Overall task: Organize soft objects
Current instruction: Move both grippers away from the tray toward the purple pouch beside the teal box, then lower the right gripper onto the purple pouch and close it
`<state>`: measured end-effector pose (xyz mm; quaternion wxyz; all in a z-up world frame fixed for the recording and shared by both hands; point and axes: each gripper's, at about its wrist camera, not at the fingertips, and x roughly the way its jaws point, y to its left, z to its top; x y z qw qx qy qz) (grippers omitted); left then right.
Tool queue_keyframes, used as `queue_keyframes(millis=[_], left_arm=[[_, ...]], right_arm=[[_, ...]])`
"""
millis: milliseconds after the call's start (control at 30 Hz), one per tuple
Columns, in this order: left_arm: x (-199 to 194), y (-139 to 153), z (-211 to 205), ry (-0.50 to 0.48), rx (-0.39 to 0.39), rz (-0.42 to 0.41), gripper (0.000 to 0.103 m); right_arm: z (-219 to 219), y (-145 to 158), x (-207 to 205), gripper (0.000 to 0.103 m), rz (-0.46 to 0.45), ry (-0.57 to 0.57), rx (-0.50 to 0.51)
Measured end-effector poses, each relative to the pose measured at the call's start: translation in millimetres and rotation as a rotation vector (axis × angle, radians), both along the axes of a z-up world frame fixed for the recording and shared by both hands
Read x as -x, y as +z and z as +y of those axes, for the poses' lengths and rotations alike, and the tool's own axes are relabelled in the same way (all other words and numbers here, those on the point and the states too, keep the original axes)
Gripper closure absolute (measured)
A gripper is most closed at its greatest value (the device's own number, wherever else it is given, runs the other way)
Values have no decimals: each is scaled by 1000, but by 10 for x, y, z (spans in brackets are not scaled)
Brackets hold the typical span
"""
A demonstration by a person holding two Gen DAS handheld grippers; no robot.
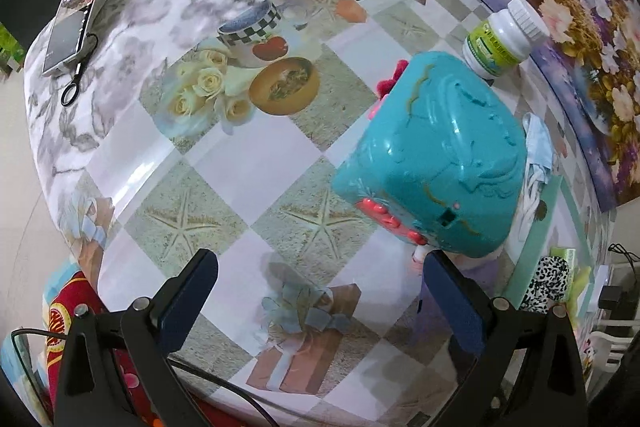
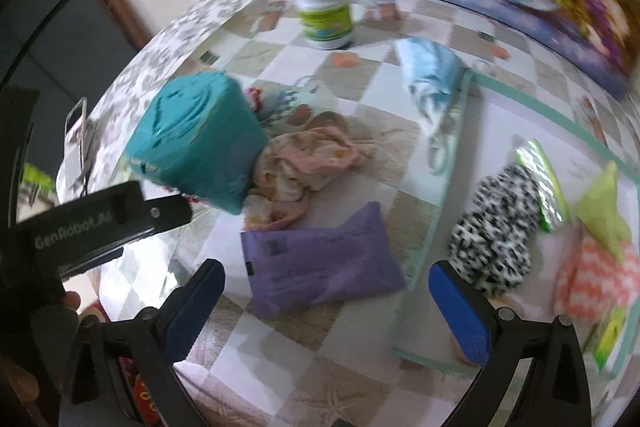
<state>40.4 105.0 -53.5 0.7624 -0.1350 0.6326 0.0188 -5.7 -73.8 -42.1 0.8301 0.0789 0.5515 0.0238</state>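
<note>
**Both tongs wide and empty over a cluttered bench**

The left tongs (image 1: 320, 291) stand wide apart with nothing between the pads, hovering low over the bench (image 1: 248, 163), whose covering is a glossy checkered sheet printed with starfish, roses and gift boxes; just ahead of the right-hand pad sits a teal plastic box (image 1: 432, 163) with pink buttons along one edge. Behind the box stands a white bottle (image 1: 500, 39) with a green label; at the far left of the bench a phone (image 1: 76, 15) leans on a stand; a floral picture (image 1: 580, 39) rises along the far edge.

The right tongs (image 2: 326, 303) are likewise wide and hold nothing; between their fingers, on the bench, lies a purple soft pack (image 2: 324, 259), flat and slightly skewed. Beyond it a crumpled pink patterned cloth (image 2: 304, 163) rests against the side of the teal box; further back a light blue cloth (image 2: 430, 75) lies bunched at the corner of a green-edged mat (image 2: 532, 99). On that mat, near the right pad, lies a black-and-white spotted fuzzy item (image 2: 496, 239); beside it a shiny green packet (image 2: 540, 179), a lime green pouch (image 2: 604, 215) and a coral zigzag-patterned pouch (image 2: 596, 279) lie close together, the lime one overlapping the coral one. The right view is blurred, so finer detail cannot be told.
</note>
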Motion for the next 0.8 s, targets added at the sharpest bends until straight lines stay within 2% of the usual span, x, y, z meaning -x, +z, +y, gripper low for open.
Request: queue_keyframes(millis=[367, 800], left_arm=[[-22, -18, -29, -4, 1, 10, 1], [-27, -27, -47, -5, 11, 11, 1]], right_arm=[[148, -304, -138, 0, 59, 80, 37], [354, -481, -168, 1, 81, 153, 128]])
